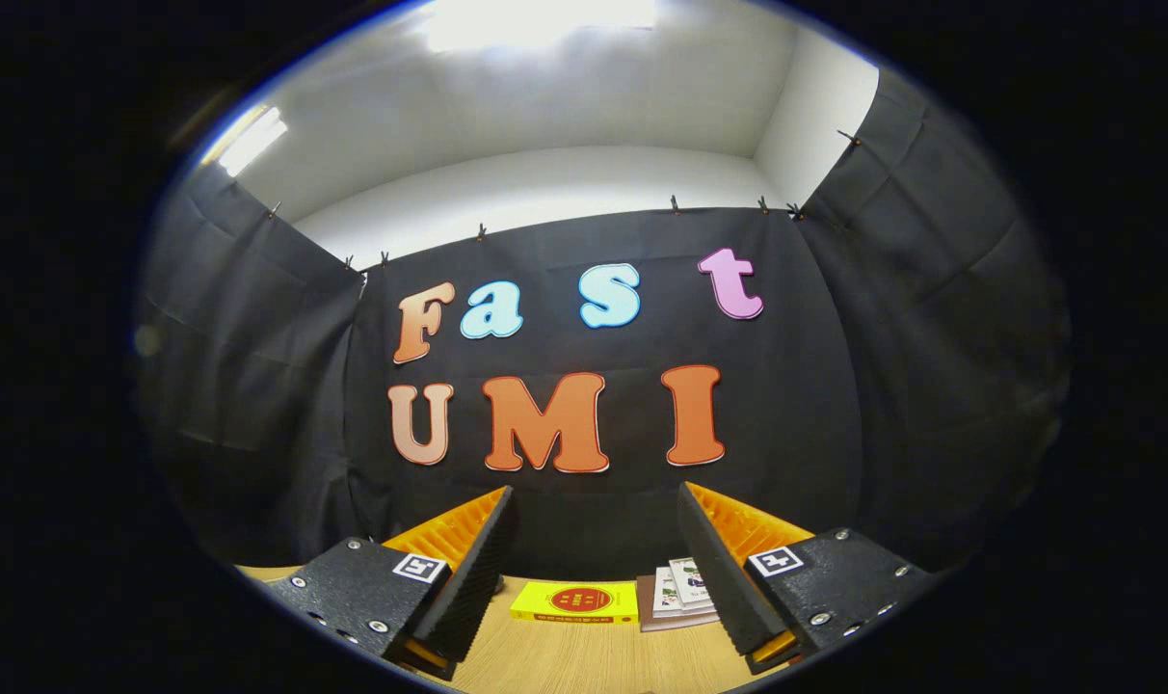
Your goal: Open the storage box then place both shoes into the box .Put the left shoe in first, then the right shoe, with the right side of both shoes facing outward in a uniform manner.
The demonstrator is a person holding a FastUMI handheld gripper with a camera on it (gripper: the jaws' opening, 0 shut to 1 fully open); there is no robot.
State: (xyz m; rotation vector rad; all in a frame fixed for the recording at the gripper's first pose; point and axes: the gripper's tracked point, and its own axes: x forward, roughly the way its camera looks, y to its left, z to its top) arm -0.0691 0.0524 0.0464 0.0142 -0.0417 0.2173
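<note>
Your gripper (594,569) sat spread, gripping nothing, above the wooden table (565,660); shoes probably light, soft — pinch the heel collar.

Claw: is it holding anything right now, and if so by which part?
Nothing is held. The claw is open, its fingers spread wide with only air between them. A yellow book and some booklets lie on the table beyond them.

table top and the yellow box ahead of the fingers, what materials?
Table: looks like light wood or wood-look laminate, matte, fine straight grain lines. Yellow box: probably printed cardboard, slight sheen, crisp edges. Gripper open, fingers spread, holding nothing.
</note>
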